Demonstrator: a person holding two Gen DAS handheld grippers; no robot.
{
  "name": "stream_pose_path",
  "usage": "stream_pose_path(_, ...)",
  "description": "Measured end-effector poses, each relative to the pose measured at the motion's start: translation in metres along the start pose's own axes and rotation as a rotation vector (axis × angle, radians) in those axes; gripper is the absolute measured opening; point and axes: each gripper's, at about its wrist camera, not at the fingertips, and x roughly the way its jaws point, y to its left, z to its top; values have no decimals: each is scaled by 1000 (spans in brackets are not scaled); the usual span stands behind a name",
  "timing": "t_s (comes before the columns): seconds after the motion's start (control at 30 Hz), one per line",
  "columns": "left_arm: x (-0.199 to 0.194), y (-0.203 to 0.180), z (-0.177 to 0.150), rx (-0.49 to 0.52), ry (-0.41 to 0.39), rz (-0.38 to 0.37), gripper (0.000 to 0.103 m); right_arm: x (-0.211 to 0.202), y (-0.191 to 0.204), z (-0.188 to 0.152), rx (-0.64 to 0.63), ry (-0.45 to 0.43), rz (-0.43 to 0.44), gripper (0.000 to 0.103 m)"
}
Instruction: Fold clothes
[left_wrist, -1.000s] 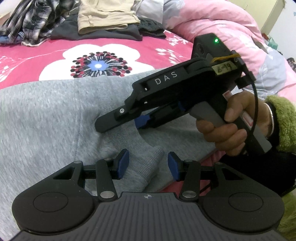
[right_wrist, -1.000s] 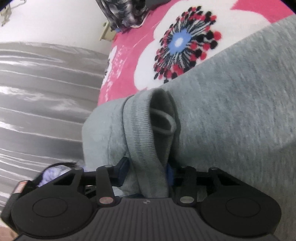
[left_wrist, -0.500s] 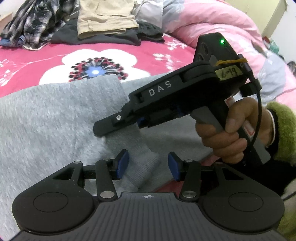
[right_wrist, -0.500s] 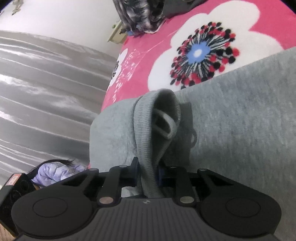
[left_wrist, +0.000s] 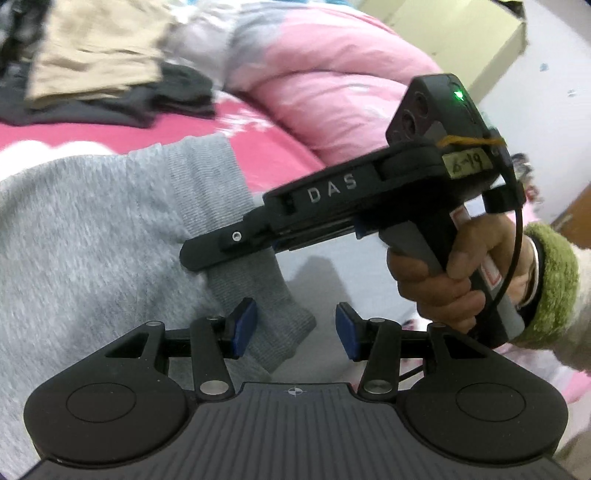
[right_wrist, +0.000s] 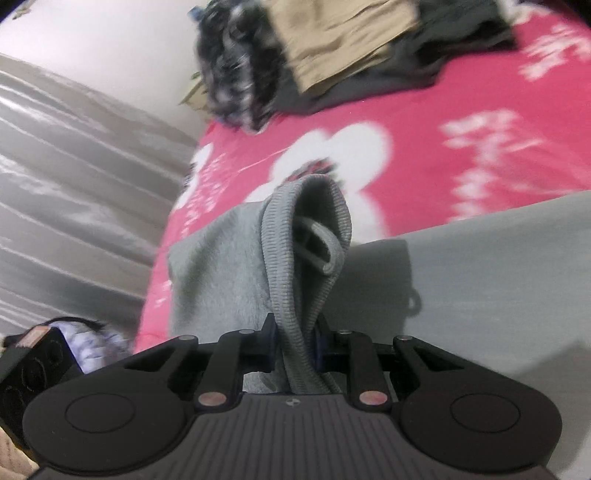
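A grey fleece garment (left_wrist: 85, 236) lies across the pink bed. Its ribbed band (right_wrist: 295, 266) is pinched in my right gripper (right_wrist: 295, 345), which is shut on it and holds it raised; a drawstring loop (right_wrist: 325, 247) hangs out of the fold. In the left wrist view that right gripper (left_wrist: 207, 254) is held by a hand (left_wrist: 439, 280) and grips the same band (left_wrist: 258, 295) from the right. My left gripper (left_wrist: 295, 328) stands open just below, and the band's hanging end lies between its blue pads (left_wrist: 243, 325), near the left one.
A pile of clothes lies at the far end of the bed: beige trousers (left_wrist: 92, 48), a dark garment (left_wrist: 122, 107) and a checked shirt (right_wrist: 229, 59). A pink quilt (left_wrist: 332, 81) is bunched at the right. The flowered pink bedspread (right_wrist: 443, 140) meets a silvery drape (right_wrist: 74, 184).
My right gripper closed tighter on the ribbed band, then lifted it up and away from the bed. The left gripper stayed open beneath it while both views tilted upward.
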Motion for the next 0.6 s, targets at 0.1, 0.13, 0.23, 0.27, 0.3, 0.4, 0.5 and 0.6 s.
stream_pose_path(0.1, 24, -13, 10, -35, 35, -81, 47, -28, -13, 5, -4, -19, -61, 21)
stream_pose_path(0.13, 30, -16, 13, -45, 44, -99, 47, -37, -17, 7, -6, -26, -81, 21)
stream_pose_path(0.23, 27, -19, 15, -83, 36, -115, 47, -57, -32, 8, -4, -51, -142, 21)
stream_pose_path(0.27, 21, -16, 14, -104, 24, -111, 47, -62, -38, 8, -3, -60, -162, 21)
stream_pose_path(0.3, 14, -12, 14, -126, 12, -107, 47, -68, -43, 8, -1, -69, -182, 21)
stream_pose_path(0.4, -6, -1, 14, -190, -24, -95, 48, -80, -54, 11, -3, -84, -231, 21)
stream_pose_path(0.5, -32, 13, 11, -249, -61, -60, 48, -90, -58, 16, -30, -93, -276, 21)
stream_pose_path(0.6, -67, 33, 3, -297, -96, 8, 48, -101, -60, 19, -62, -98, -330, 21)
